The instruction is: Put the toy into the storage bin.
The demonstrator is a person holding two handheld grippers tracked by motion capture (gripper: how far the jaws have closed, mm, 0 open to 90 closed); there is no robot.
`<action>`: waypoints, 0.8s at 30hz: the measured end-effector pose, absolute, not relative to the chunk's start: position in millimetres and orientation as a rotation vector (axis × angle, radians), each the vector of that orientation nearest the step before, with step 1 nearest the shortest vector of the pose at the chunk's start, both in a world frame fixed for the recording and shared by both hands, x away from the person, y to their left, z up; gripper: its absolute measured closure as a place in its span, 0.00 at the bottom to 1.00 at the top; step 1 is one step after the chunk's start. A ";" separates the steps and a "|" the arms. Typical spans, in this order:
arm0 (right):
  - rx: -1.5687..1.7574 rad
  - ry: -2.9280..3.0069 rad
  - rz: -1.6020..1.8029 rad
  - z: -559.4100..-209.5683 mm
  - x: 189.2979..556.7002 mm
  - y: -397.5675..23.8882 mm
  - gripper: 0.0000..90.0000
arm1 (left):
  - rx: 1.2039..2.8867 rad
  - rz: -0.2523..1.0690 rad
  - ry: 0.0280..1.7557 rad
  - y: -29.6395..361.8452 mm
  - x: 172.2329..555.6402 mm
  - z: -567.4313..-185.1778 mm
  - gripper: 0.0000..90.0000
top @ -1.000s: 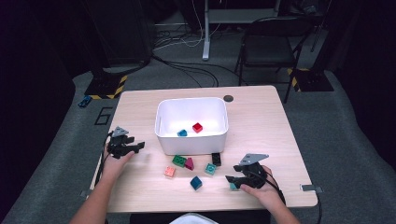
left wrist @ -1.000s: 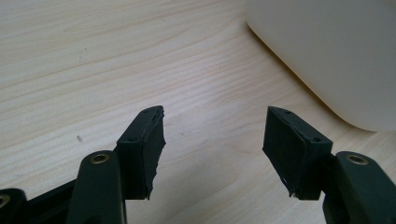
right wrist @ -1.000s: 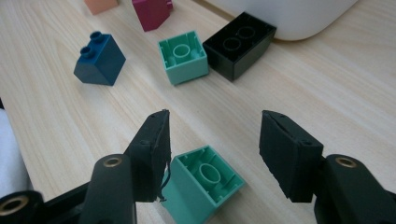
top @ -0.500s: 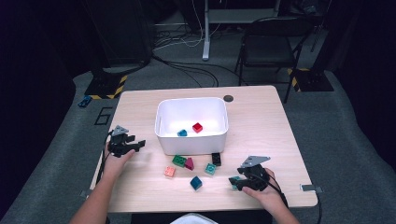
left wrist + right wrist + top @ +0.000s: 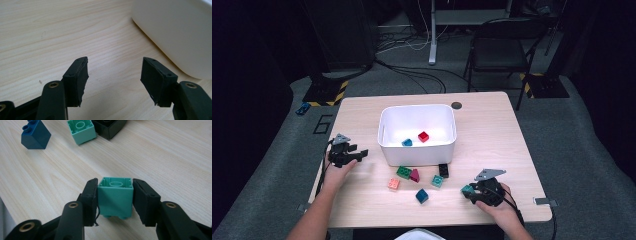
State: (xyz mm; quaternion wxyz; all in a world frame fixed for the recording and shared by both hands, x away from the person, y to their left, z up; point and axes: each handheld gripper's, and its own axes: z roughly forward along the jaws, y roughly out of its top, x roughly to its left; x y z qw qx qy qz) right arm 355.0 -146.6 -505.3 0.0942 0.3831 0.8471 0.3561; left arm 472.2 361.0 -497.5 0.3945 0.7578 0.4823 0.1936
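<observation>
Teal block (image 5: 115, 196) clamped in right tool (image 5: 115, 200), jaws just closing, seemingly near-level, left tool (image 5: 113, 75) apart.

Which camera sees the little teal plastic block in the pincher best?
The right gripper view: the teal plastic block sits close up, squeezed between the right gripper pads, hollow underside facing the camera. The high view shows the block as a tiny teal speck at that gripper's tip. The left gripper view looks at bare table beside the white tub.

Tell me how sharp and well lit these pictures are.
High view: table lit, surroundings dark, slightly soft. Left gripper view: the white bin is soft, the wood grain clear. Right gripper view: teal block sharp between the pads, nearest parts of the right hand-held gripper blurred.
</observation>
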 end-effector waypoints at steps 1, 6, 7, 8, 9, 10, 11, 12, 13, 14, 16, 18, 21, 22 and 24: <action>1.133 2.507 1.052 -505.0 355.0 -146.6 0.64 | 1.924 0.492 1.222 361.1 472.4 -497.5 0.43; 1.117 2.500 1.062 -504.7 355.6 -147.2 0.64 | 1.928 0.484 1.224 360.7 472.5 -497.5 0.43; 1.117 2.500 1.062 -504.7 355.7 -147.2 0.64 | 1.927 0.483 1.222 360.6 472.5 -497.6 0.43; 1.123 2.501 1.062 -504.5 355.6 -147.1 0.64 | 1.928 0.483 1.223 360.5 472.3 -497.5 0.43; 1.129 2.501 1.061 -504.3 355.5 -147.0 0.65 | 1.925 0.486 1.223 360.3 472.3 -497.7 0.43; 1.130 2.500 1.062 -504.3 355.5 -146.9 0.65 | 1.924 0.485 1.223 360.3 472.3 -497.7 0.43; 1.131 2.502 1.061 -504.1 355.6 -146.9 0.65 | 1.928 0.482 1.223 360.3 472.3 -497.6 0.43; 1.132 2.504 1.063 -503.9 355.7 -146.7 0.65 | 1.926 0.484 1.221 360.2 472.5 -497.8 0.43; 1.135 2.507 1.067 -503.4 355.6 -146.5 0.65 | 1.927 0.483 1.223 360.2 472.4 -497.8 0.43; 1.126 2.509 1.065 -503.0 355.9 -146.6 0.65 | 1.934 0.479 1.224 360.5 472.3 -497.3 0.43; 1.127 2.509 1.076 -501.3 356.1 -146.0 0.65 | 1.932 0.480 1.223 360.2 472.3 -497.4 0.43; 1.128 2.508 1.092 -498.2 356.8 -145.8 0.65 | 1.933 0.480 1.224 360.4 472.4 -497.5 0.43; 1.120 2.504 1.110 -491.8 359.2 -145.6 0.65 | 1.935 0.481 1.223 360.8 472.3 -497.6 0.43; 1.115 2.504 1.116 -489.4 360.1 -145.6 0.65 | 1.935 0.478 1.224 360.6 472.3 -497.6 0.43; 1.099 2.502 1.120 -484.4 361.9 -145.2 0.65 | 1.934 0.486 1.219 360.3 472.6 -498.1 0.43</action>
